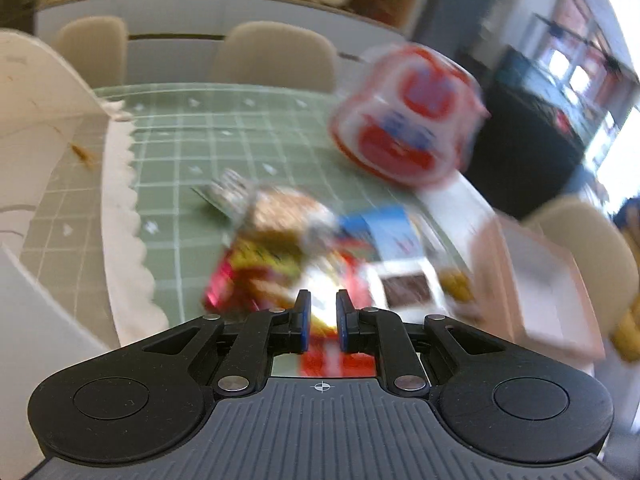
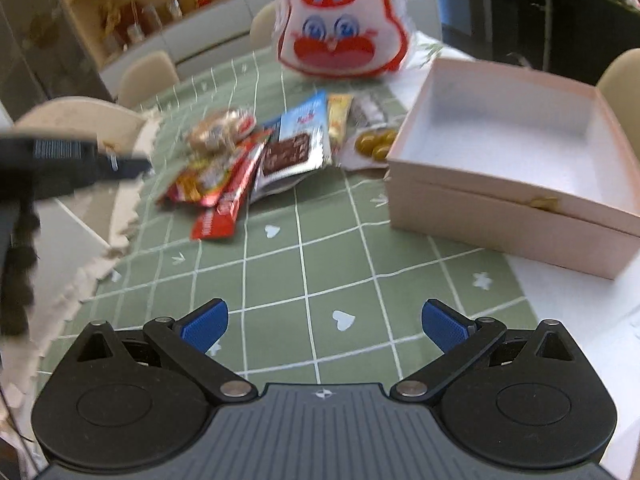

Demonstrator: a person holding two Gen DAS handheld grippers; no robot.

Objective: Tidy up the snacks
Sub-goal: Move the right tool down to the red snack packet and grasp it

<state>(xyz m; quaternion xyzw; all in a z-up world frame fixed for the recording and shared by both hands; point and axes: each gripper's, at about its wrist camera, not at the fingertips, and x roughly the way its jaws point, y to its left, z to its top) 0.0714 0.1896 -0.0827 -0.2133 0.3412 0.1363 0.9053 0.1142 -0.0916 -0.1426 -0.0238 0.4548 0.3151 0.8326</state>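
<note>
The landmark here is the open pale pink cardboard box (image 2: 516, 152) with a white inside, which stands on the green checked tablecloth (image 2: 340, 264). The box holds nothing yet, so I judge that the sorting is only at its beginning.

The snacks lie in a loose heap just beside the box, on its left side in the right wrist view. Nearest to the box is a clear packet with gold-wrapped sweets (image 2: 374, 142), then a blue and silver chocolate wafer pack (image 2: 298, 140), and further from the box the long red wrappers (image 2: 216, 196) and a round golden-brown pastry packet (image 2: 218, 130). Beyond the box and the heap stands a white and red bag with a rabbit face (image 2: 340, 28).

The right gripper (image 2: 324, 322) has its blue pads wide apart with nothing between them, and it hangs over bare cloth, well short of the heap. The left gripper (image 1: 322, 318) has its jaws nearly together, and I see no packet pinched between the pads; it points down at the red wrappers, on the far side of the heap from the box.

The left wrist view is strongly blurred. The risk I see is that the closed jaws come into the heap and only push the overlapping slippery wrappers, maybe off the lace edge of the cloth, because closed jaws cannot take anything. Also two packets may lift together
</note>
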